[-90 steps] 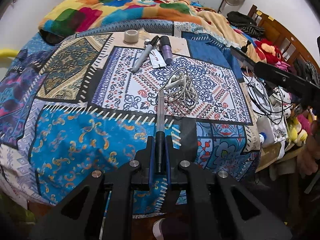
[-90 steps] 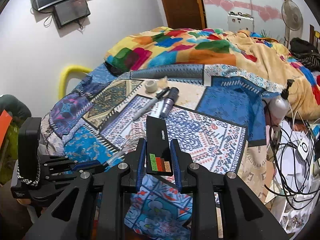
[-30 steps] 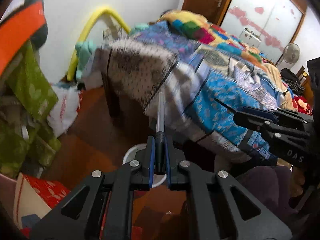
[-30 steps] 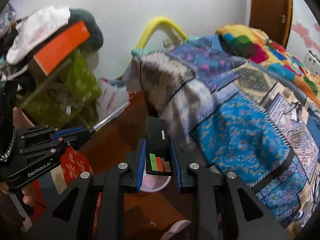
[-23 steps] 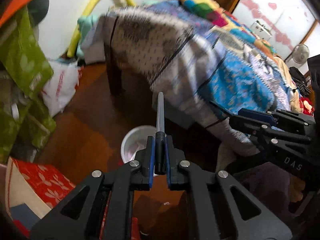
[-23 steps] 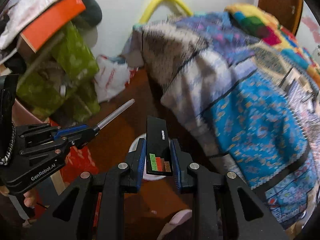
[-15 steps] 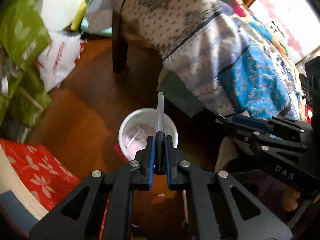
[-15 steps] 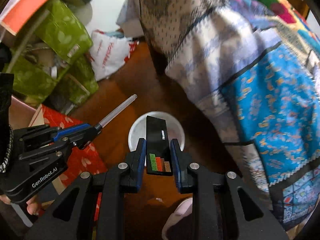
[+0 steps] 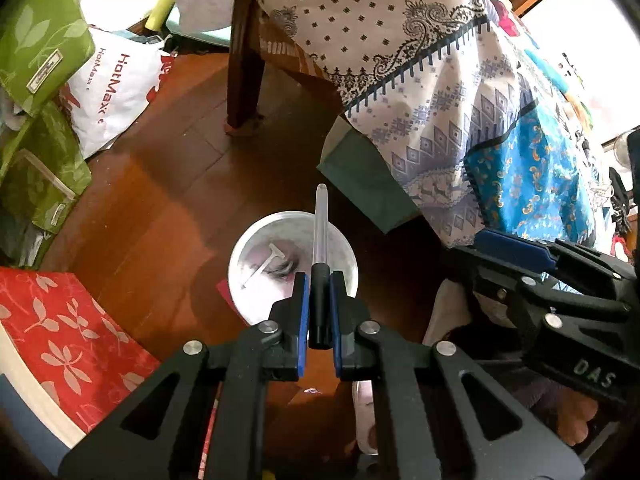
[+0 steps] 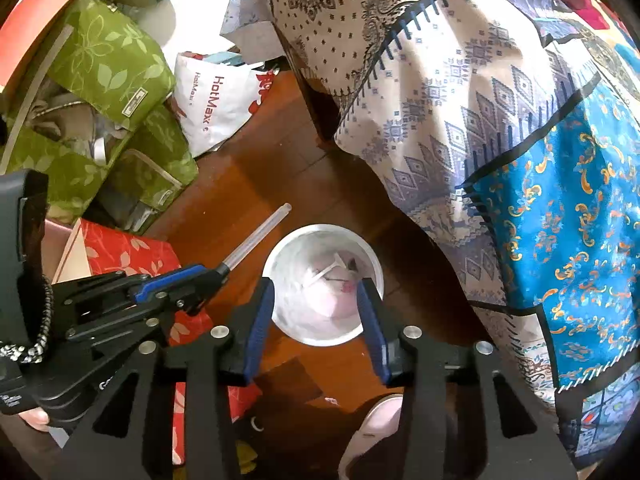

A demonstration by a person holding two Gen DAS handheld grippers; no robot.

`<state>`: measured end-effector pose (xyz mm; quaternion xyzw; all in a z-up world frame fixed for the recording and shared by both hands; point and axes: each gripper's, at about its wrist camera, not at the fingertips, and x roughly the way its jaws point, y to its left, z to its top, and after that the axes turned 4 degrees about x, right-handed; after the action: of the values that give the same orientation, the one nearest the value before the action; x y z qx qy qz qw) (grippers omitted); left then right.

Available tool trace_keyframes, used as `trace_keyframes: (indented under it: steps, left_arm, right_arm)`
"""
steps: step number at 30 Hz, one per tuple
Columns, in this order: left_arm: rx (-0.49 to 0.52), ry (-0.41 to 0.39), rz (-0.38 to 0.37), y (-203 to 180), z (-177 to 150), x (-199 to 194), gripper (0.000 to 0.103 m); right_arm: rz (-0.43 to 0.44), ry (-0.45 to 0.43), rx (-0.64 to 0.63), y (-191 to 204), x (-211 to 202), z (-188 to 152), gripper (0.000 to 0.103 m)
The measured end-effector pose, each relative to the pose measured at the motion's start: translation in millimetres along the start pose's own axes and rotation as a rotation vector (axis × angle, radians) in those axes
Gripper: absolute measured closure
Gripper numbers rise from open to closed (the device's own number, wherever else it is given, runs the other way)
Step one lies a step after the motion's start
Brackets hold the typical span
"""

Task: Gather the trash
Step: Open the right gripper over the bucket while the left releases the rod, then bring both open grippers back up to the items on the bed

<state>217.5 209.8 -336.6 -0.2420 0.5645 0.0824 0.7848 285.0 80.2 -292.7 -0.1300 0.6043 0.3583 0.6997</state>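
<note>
Our left hand-held gripper (image 9: pixel 319 304) clamps the pen (image 9: pixel 320 236) – axis pointing over the bin (image 9: pixel 256 248); the right (image 10: pixel 316 308) has just been opening, empty.

1 pen (image 9: pixel 320 232), 1 bin (image 10: pixel 372 264), approx. 2 green bags (image 10: pixel 104 68).

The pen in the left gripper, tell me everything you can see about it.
The pen is a slim clear plastic tube with a black end section. That black end is clamped between the shut jaws of the left gripper; the clear tip juts forward, free. In the left wrist view it hangs over the white bin on the wooden floor, touching only the jaws.
</note>
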Motion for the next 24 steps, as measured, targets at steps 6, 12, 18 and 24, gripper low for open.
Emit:
trace_keyframes:
  steps: [6, 12, 18, 24]
  left_arm:
    - [0.036, 0.005, 0.038, -12, 5, 7, 0.093]
    - [0.096, -0.025, 0.084, -27, 0, -9, 0.093]
    - [0.148, -0.116, 0.121, -43, -9, -50, 0.092]
    - [0.172, -0.235, 0.129, -59, -20, -103, 0.092]
  right_arm:
    - [-0.007, -0.011, 0.013, -5, -7, -3, 0.064]
    - [-0.02, -0.031, 0.007, -10, -21, -12, 0.064]
    - [-0.037, -0.096, -0.022, -6, -49, -23, 0.064]
    - [-0.034, -0.202, -0.042, -2, -93, -34, 0.064]
